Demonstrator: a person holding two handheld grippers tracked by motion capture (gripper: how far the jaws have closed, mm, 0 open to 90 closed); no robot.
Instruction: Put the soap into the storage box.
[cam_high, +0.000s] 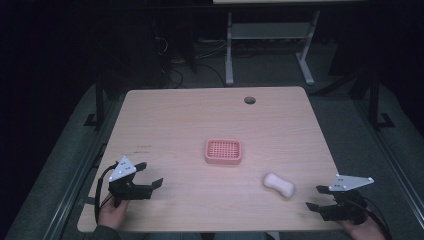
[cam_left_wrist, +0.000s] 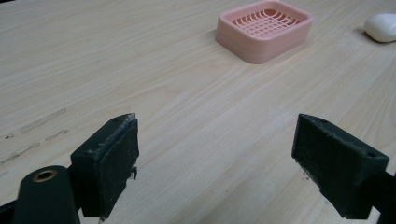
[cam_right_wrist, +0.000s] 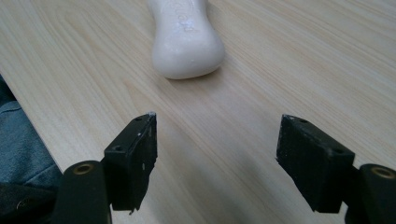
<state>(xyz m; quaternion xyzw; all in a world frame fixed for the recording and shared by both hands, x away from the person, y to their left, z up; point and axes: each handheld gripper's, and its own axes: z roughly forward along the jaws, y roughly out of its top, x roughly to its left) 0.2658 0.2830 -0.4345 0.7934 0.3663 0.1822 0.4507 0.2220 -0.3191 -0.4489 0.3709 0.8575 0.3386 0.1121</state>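
High view, left to right. Left gripper (cam_high: 152, 174) at near-left of the pale wood-grain table (cam_high: 170, 120), held low over the top, jaws spread wide, nothing between them. Left gripper view: black blocky pads (cam_left_wrist: 109, 163) with scuffed edges, bare wood between; faint dark marks on the tabletop at left.

Centre of table: pink soap dish (cam_high: 223, 151), rounded rectangle, moulded plastic, grid of slots in its floor, stepped outer wall. Empty.

Right of the dish and nearer: white soap bar (cam_high: 278, 184), smooth, matte, pinched at the waist with rounded ends. Lying flat on the wood, well apart from the dish. Long axis diagonal, from far-left to near-right; near end aimed toward the right gripper (cam_high: 316, 197).

Right gripper at near-right table edge, jaws wide apart, holding nothing. Right gripper view: soap (cam_right_wrist: 187, 39) straight ahead of the pads, not touched, faint embossed lettering on top, illegible. Round cable hole (cam_high: 249, 100) near the far edge.
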